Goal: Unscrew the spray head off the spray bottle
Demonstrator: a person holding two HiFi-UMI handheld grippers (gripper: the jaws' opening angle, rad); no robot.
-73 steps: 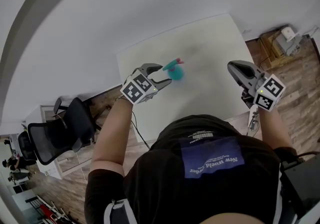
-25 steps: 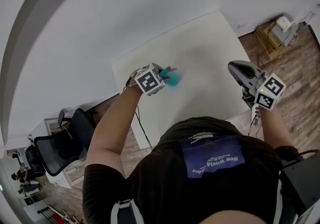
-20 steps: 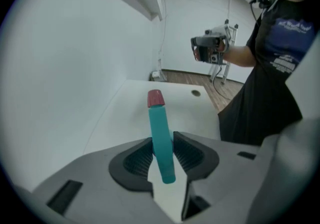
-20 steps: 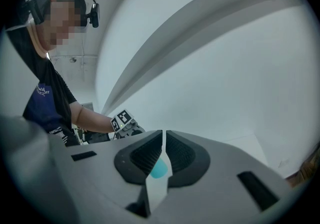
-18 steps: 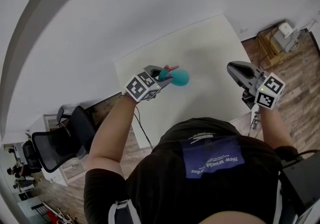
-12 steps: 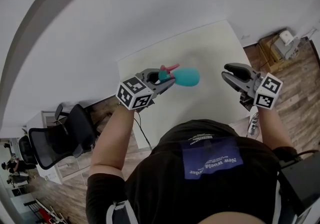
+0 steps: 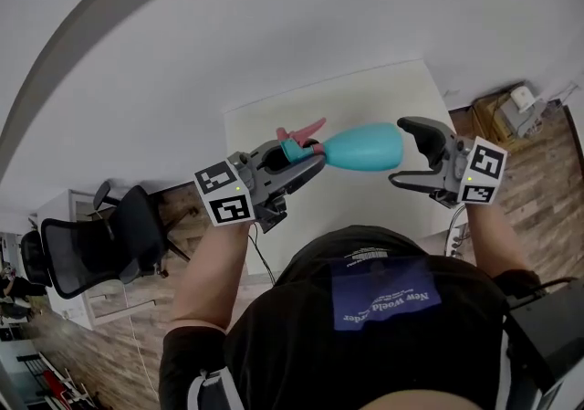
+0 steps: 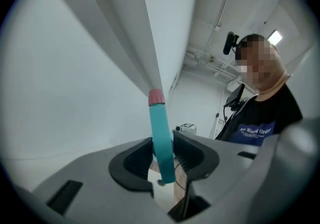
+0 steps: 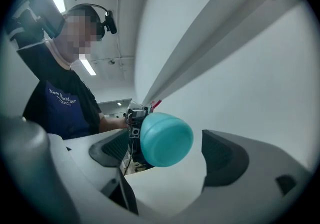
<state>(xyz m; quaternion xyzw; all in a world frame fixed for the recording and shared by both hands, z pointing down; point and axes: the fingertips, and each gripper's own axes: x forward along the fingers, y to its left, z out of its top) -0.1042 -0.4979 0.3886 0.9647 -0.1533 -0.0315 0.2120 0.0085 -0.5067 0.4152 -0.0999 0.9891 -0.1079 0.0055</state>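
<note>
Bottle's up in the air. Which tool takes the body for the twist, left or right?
Right. The left tool is clamped on the spray head; the right tool has just been opening, and the base of the spray bottle sits between its jaws, untouched.

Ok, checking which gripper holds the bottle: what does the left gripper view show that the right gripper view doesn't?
Only left: the left gripper shut on the teal spray head, pink tip up. Only right: the bottle's round base between the jaws of the right gripper, which have just been opening and do not press it. Both: the person's dark shirt and a white wall.
</note>
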